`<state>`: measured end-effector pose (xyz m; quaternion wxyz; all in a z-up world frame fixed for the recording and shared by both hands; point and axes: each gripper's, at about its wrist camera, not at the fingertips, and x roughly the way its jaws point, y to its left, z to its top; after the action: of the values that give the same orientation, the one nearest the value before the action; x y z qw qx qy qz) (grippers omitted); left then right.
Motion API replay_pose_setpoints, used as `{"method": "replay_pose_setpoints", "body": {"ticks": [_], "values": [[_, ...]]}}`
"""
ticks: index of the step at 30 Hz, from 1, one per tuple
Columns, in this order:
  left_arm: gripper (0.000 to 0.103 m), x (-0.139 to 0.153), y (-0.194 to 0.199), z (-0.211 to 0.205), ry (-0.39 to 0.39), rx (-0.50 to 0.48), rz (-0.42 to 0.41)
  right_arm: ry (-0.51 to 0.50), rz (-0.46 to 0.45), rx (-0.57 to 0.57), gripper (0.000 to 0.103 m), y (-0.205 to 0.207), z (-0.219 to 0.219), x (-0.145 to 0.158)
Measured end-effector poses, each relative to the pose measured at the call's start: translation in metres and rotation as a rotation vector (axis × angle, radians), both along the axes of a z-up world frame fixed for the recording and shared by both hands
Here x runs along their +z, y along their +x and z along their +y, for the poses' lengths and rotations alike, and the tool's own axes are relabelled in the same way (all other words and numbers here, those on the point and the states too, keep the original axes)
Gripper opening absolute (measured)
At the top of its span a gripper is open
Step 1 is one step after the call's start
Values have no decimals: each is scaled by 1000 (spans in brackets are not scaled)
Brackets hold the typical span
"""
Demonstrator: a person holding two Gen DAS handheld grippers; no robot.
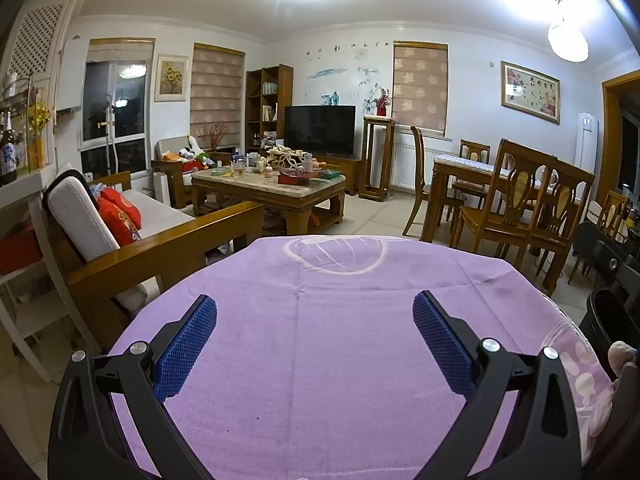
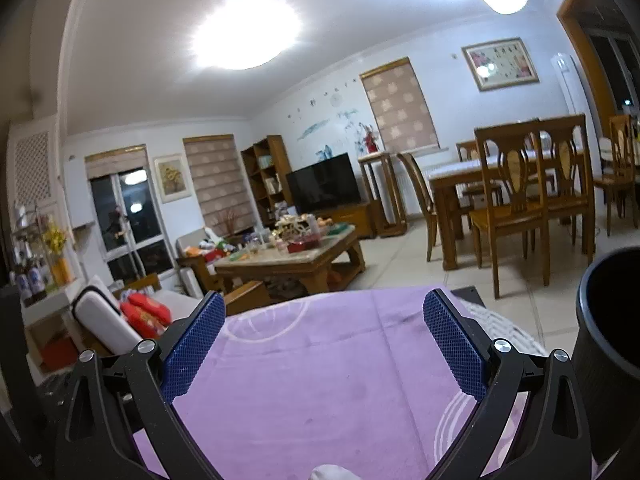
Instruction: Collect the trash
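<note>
The left gripper (image 1: 315,320) and the right gripper (image 2: 324,320) both hover over the purple tablecloth (image 1: 320,340) with fingers spread wide, holding nothing. The black bin (image 2: 608,340) stands just beside the cloth's right edge, near the right gripper. Beyond the far edge is open tiled floor (image 2: 400,264).

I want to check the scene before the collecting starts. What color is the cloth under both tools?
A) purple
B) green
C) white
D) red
A: the cloth spread under the open left tool and open right tool is plainly purple with pale circular prints.
</note>
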<state>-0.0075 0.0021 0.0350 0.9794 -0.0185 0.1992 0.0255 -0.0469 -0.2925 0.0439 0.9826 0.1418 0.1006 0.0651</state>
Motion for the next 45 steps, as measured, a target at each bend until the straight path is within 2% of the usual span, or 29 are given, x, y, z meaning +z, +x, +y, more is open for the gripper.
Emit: {"method": "replay_pose_setpoints", "body": {"ticks": [13, 45], "values": [[98, 0, 2, 6, -16, -6, 4, 43, 26, 1, 98, -3, -11, -3], [98, 1, 1, 5, -17, -5, 5, 47, 44, 6, 98, -3, -3, -4]]}}
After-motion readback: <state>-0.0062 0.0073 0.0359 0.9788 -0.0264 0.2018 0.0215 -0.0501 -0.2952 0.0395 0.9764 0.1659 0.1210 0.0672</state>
